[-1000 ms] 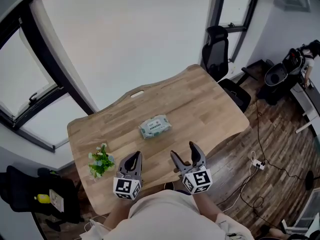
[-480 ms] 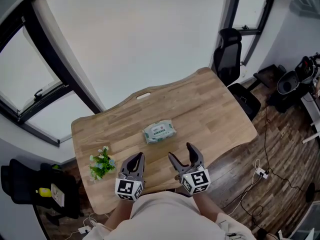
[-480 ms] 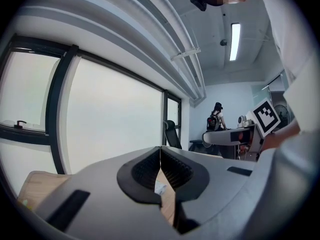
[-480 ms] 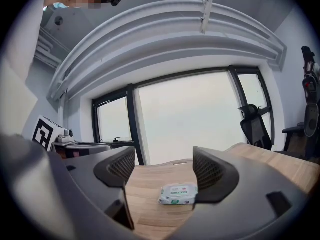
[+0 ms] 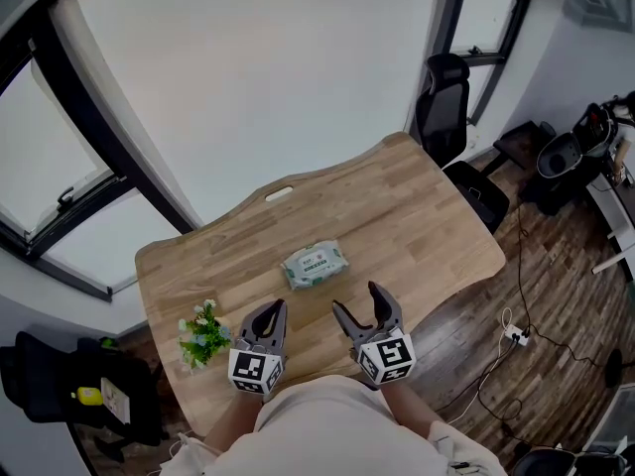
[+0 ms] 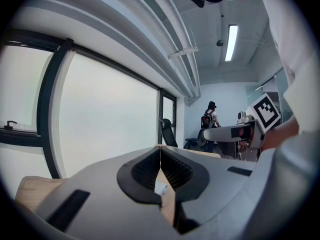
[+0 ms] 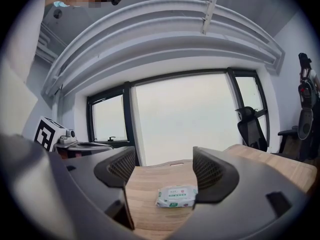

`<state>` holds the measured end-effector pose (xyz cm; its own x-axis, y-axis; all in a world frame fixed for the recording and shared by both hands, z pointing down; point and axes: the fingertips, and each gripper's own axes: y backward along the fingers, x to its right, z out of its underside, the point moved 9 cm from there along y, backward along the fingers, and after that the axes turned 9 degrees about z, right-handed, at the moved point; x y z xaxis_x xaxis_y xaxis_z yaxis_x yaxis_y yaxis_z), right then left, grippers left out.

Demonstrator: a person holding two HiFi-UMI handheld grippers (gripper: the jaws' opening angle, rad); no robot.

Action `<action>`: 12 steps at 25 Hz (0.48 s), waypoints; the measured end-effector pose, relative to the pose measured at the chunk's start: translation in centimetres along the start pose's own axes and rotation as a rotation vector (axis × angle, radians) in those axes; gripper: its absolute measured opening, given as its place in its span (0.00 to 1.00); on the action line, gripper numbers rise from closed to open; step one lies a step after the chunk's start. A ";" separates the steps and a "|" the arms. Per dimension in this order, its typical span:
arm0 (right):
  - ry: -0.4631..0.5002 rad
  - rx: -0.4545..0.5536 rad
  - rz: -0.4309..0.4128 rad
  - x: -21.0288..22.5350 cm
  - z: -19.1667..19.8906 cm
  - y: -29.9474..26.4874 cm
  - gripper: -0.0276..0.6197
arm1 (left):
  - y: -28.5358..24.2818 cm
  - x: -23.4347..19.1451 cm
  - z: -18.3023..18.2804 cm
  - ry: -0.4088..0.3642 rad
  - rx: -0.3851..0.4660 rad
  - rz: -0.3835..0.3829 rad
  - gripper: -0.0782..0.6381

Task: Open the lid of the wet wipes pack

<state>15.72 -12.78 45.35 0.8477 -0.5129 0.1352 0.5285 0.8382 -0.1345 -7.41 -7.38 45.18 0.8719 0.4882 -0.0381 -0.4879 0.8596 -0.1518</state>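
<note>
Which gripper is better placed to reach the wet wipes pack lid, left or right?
Right, probably. The right gripper is open, and its view frames the wet wipes pack between its jaws. The left gripper is shut.

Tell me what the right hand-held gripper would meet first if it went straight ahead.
Probably the wet wipes pack on the wooden table: it lies framed between the open jaws, and nothing nearer shows.

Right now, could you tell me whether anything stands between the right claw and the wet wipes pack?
Nothing visible does. Only bare table lies between the open right claw and the wet wipes pack; the small plant stands off to the left, beside the shut left claw.
</note>
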 end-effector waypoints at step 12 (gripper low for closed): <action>0.032 -0.049 0.035 -0.4 1.1 -2.4 0.58 | -0.8 -2.7 1.4 0.030 -0.034 0.021 0.14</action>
<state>14.06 -14.34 46.68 0.8664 -0.4896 0.0979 0.4992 0.8461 -0.1867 -9.42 -9.16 46.79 0.8627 0.5006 -0.0710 -0.5046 0.8434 -0.1845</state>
